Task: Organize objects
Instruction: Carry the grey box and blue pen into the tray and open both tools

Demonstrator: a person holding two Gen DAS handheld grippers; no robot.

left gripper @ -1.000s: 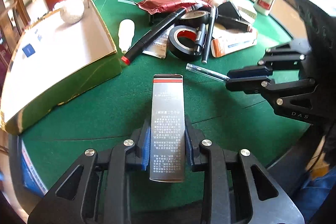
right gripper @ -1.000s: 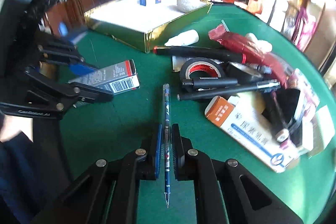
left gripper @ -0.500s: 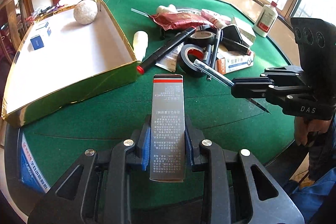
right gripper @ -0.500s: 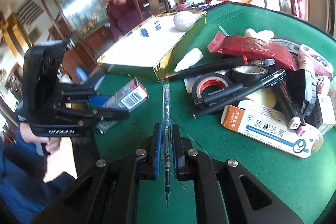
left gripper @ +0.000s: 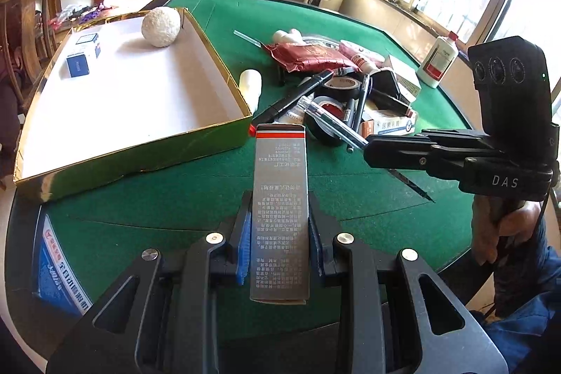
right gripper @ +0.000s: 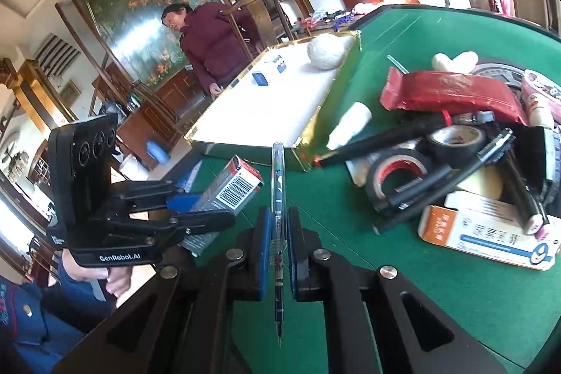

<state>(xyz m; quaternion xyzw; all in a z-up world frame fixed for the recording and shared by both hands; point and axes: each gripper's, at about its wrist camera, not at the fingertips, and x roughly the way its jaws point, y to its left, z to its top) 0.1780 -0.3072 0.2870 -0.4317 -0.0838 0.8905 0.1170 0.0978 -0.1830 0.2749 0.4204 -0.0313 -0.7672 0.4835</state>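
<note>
My left gripper (left gripper: 279, 226) is shut on a long grey carton with a red band (left gripper: 280, 198), held above the green table, in front of the gold-sided box (left gripper: 140, 149). The carton also shows in the right wrist view (right gripper: 231, 188). My right gripper (right gripper: 277, 226) is shut on a clear blue pen (right gripper: 278, 184), held above the table; the pen shows in the left wrist view (left gripper: 333, 121) sticking out of the right gripper (left gripper: 375, 148). The box holds a white ball (left gripper: 161, 26) and small blue-and-white boxes (left gripper: 82, 53).
A heap lies on the table right of the box: black tape rolls (right gripper: 399, 177), black markers (left gripper: 291, 97), a red pouch (right gripper: 452, 93), an orange-and-white medicine carton (right gripper: 491, 233), a white tube (left gripper: 250, 86). A white bottle (left gripper: 438, 58) stands far right. A person (right gripper: 207, 41) stands behind the box.
Both grippers have risen and drawn back from the table with carton and pen still held. The views have tilted up and show more of the box and the room.
</note>
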